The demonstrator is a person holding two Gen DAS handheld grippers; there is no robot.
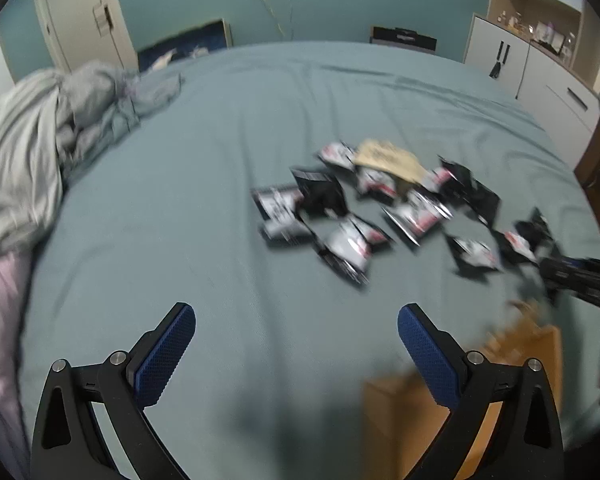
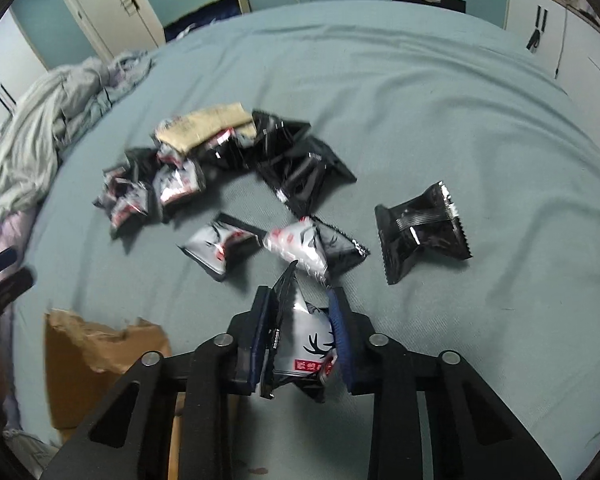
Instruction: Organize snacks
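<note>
A wide bed (image 2: 420, 100) under a teal sheet fills both views, its far edge meeting a teal wall and white cabinets (image 1: 512, 64) on the right. Rumpled grey bedding (image 1: 32, 152) is heaped along the left edge, and the stretch of sheet between that heap and the snacks lies flat, as does the far half of the bed. A torn brown cardboard box (image 2: 96, 364) sits at the near edge, just beside the right tool.

The scattered snack packets (image 2: 204, 176), black and silver with red marks, spread across the middle of the bed; a tan packet (image 2: 204, 124) lies on the far side of the cluster, overlapping its neighbours. One black packet (image 2: 420, 232) rests alone to the right, apart from the rest, with its crimped edges showing.

The right tool (image 2: 300, 332) is clamped on a silver-and-black packet (image 2: 304, 344) printed with an antler design and a red label, held just above the sheet at the near side of the cluster. The left tool (image 1: 296, 344) hangs over bare sheet with its blue-padded fingers (image 1: 164, 356) spread wide apart and gripping nothing, the cluster lying ahead and to its right. Motion blur softens most packets in the left view.
</note>
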